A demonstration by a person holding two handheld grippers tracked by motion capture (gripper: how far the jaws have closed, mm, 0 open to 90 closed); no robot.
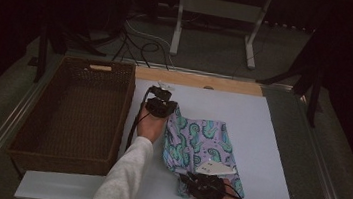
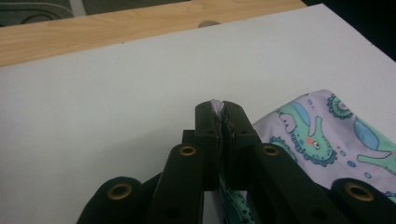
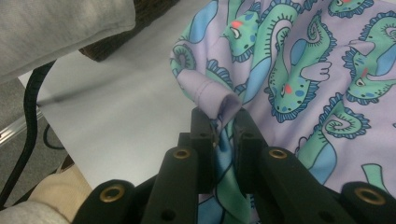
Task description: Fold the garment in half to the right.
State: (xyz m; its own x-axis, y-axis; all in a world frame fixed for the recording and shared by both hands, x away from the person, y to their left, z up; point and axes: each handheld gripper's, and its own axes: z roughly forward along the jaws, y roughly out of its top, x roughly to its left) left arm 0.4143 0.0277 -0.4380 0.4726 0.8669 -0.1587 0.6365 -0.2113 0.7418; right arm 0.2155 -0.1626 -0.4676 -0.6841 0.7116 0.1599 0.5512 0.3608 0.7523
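Dinosaur-print cloth lies on the white table, just right of the wicker basket. Left gripper pinches its far corner, right gripper its near hem, so basket's closest to the left hand.

A brown wicker basket sits left of the fingers on the white tabletop, a wooden strip and a white stand lying beyond them.

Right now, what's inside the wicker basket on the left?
The wicker basket shows only its bare woven floor and walls in the high view; no item is visible inside. The patterned cloth lies outside on the white board. The strip behind the basket's near wall is hidden.
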